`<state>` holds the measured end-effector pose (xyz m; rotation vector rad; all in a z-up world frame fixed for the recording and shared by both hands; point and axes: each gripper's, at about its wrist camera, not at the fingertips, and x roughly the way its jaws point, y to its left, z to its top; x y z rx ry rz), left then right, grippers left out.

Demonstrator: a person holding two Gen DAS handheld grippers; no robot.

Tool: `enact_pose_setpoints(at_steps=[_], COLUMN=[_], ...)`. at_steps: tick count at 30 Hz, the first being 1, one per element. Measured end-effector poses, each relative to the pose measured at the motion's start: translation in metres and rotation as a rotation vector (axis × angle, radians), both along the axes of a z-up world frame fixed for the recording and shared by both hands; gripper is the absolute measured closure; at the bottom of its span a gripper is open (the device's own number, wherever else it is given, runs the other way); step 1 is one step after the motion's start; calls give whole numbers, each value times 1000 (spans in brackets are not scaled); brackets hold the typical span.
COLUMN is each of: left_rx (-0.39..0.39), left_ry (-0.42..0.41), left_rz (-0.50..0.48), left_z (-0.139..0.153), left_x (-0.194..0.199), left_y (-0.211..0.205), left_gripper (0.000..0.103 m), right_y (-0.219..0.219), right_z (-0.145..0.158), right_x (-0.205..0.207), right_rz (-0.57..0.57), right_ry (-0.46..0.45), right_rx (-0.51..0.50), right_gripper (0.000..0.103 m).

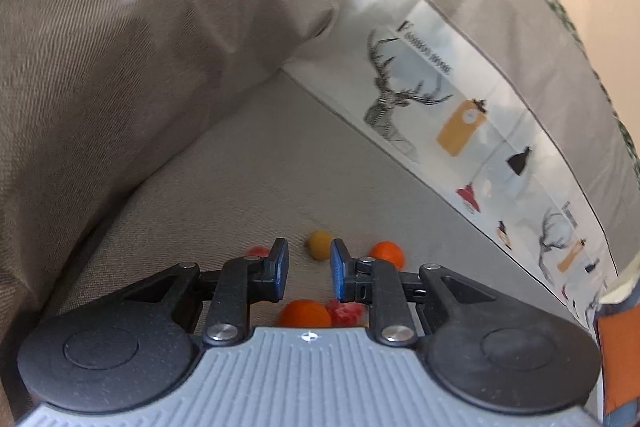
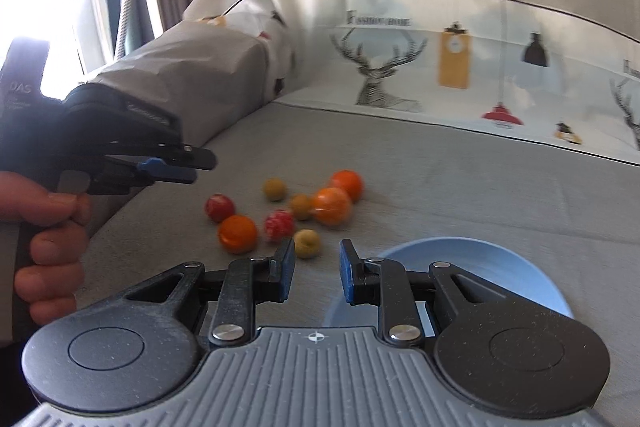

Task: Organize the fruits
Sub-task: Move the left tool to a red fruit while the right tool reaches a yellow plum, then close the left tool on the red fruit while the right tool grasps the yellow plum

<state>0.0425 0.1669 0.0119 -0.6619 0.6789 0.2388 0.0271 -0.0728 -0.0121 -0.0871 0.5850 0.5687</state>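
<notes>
In the right wrist view we see our right gripper low in the frame, jaws parted with nothing between them, above the grey sofa seat. The fruits lie clustered at centre frame, just beyond the fingertips; a blue bowl sits at lower right, partly behind the gripper. Our left gripper also stands parted and holds nothing; in its own view, fruits show between and below its fingers. A deer-print cushion fills the upper right.
</notes>
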Motion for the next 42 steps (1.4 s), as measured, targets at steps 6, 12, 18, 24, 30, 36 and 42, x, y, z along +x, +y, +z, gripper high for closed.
enact_pose_setpoints(at_steps=[6,12,18,24,30,36,42], left_rx=[-5,-19,-21,55,149,186,222], left_ry=[36,70,132,161,185,121,-32], left_rz=[25,62,56,15,-17,-31,-101], left_z=[-11,-22,-36,-41,-42,-29,2], left_x=[11,19,29,37,43,31,5], left_y=[4,12,14,2,-11,-18,-42], left_gripper=[65,62,62,63,69,69,69], right_y=[27,43,58,68,67,52,17], right_z=[-15,-32,-49,-62,-61,-40,6], right_x=[26,55,71,79,78,65,44], right_rz=[-14,-73,-86,-100,-100,-105,-119], right_ry=[37,119,153,166,156,95,-4], right_rx=[-2,3,-26,-57,-58,-15,45], right_gripper=[77,72,69,70,76,76,76])
